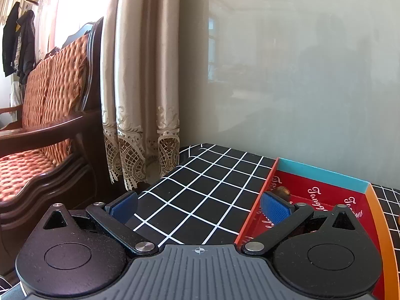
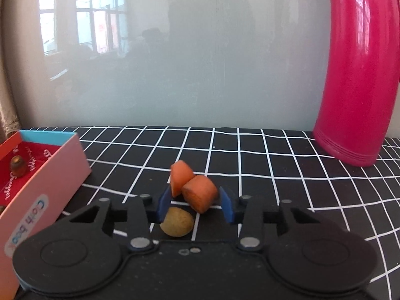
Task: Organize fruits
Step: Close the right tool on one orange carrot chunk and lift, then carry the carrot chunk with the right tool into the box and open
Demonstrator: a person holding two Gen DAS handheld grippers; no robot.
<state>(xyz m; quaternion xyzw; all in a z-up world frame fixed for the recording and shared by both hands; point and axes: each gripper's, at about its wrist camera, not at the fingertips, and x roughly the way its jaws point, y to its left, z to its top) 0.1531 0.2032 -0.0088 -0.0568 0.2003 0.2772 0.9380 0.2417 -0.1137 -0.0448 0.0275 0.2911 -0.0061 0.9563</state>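
Note:
Two orange fruit chunks lean on each other on the black checked cloth. My right gripper stands around them, open, with a thin gap still showing at the right pad. A round yellow fruit lies just under the jaws, nearer the camera. The shallow red-lined box sits to the left and holds a small brown fruit. My left gripper is open and empty, low over the cloth, its right finger over the box's orange wall. A brown fruit lies at the box's far end.
A tall pink jug stands at the back right of the table, near a glossy pale wall. Off the table's left edge hang a curtain and stands a wooden sofa with orange cushions.

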